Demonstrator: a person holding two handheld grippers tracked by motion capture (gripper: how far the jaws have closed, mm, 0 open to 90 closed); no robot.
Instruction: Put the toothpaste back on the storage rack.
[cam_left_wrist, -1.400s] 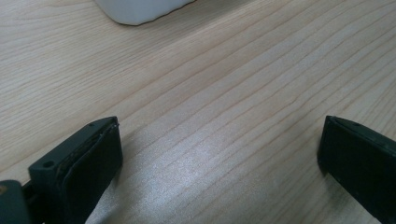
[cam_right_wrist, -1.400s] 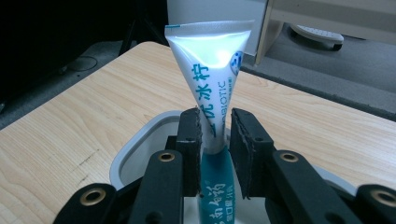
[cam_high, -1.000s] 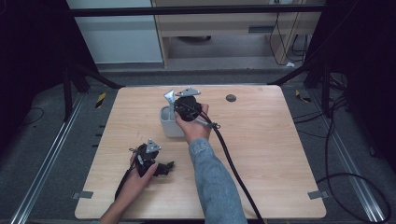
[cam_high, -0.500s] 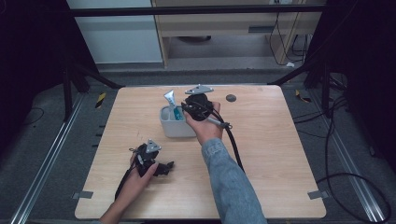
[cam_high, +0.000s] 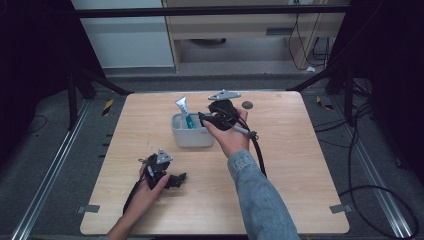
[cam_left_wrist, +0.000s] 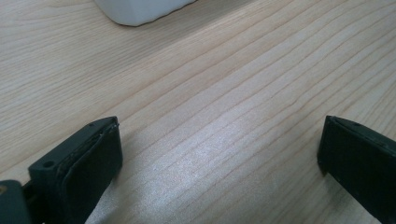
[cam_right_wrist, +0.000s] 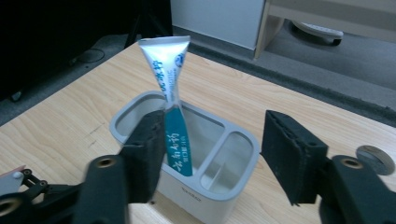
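Fingers of the right gripper have just been opening and now stand apart, drawn back right of the toothpaste tube. It stands nearly upright, crimped end up, in the white holder, mid-frame.

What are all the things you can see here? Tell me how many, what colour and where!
tube: 1, silver and teal, standing tilted in the holder's larger compartment
holder: 1, pale grey, two compartments, mid table
round disc: 1, dark grey, far edge of the table
table: 1, light wood
tape pieces: 2, yellow and black, on the floor either side
left gripper: 1, black, near edge, jaws open over bare wood
right gripper: 1, black, beside the holder, jaws just opened, apart from the tube
forearms: 2, right one in a blue denim sleeve
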